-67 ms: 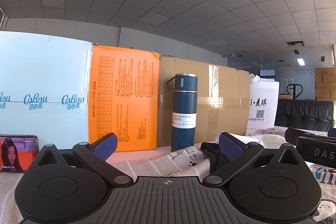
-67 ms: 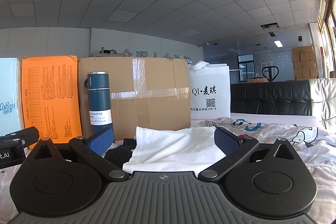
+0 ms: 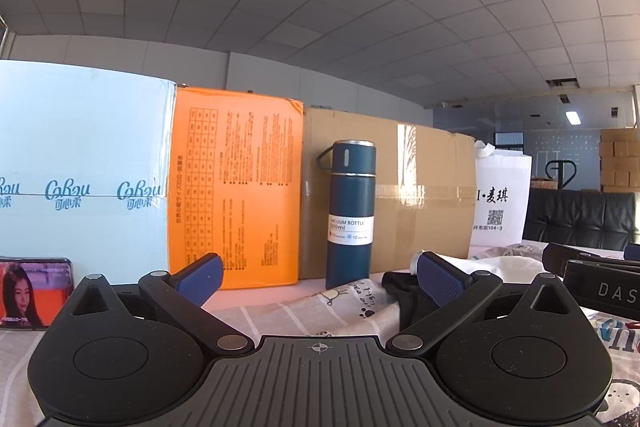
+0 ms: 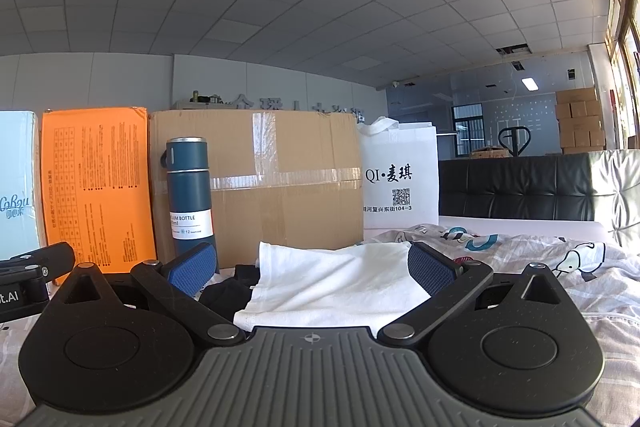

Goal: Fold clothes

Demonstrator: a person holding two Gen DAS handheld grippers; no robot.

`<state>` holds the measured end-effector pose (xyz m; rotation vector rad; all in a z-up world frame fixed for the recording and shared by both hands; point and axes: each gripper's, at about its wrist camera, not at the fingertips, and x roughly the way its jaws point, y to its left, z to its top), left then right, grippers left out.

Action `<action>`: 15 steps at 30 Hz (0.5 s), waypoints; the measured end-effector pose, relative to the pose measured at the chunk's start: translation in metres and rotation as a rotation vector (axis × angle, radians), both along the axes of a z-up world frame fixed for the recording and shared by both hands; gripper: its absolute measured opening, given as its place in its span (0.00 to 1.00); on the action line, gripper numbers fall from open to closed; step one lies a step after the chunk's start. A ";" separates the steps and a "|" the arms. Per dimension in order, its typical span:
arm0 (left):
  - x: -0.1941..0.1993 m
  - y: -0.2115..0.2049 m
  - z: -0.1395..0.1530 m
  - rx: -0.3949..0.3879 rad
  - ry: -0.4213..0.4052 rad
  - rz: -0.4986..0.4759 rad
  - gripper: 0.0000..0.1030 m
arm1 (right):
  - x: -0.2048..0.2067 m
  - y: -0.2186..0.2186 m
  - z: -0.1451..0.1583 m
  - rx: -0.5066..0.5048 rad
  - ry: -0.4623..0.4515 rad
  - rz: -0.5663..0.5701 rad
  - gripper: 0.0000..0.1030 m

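A white garment (image 4: 332, 279) lies rumpled on the patterned sheet (image 4: 540, 259), straight ahead of my right gripper (image 4: 312, 267), whose blue pads stand wide apart with nothing pressed between them. A black garment (image 4: 224, 293) lies at its left edge. In the left wrist view the black garment (image 3: 400, 287) and a strip of the white garment (image 3: 500, 263) lie ahead to the right. My left gripper (image 3: 320, 277) is open over the sheet (image 3: 320, 307) and holds nothing. The other gripper's black body (image 3: 592, 275) shows at the right.
A blue vacuum bottle (image 3: 350, 215) stands upright at the back, before a cardboard box (image 3: 420, 195). An orange box (image 3: 236, 187), a pale blue box (image 3: 80, 163) and a white bag (image 3: 500, 199) line the back. A phone (image 3: 34, 291) leans at the left. A black sofa (image 4: 520, 187) stands behind.
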<state>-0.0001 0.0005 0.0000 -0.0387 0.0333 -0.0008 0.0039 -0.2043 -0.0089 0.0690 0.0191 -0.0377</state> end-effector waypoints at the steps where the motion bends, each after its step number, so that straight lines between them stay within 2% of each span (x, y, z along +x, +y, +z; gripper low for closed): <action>1: 0.000 0.000 0.000 0.001 -0.001 0.000 1.00 | -0.003 -0.001 0.000 0.001 0.002 0.000 1.00; 6: 0.000 0.001 0.000 0.004 -0.007 0.000 1.00 | -0.002 -0.002 0.000 0.013 0.026 -0.003 1.00; 15: -0.001 0.000 0.000 0.007 -0.011 0.001 1.00 | -0.001 -0.001 0.000 0.005 0.009 -0.001 1.00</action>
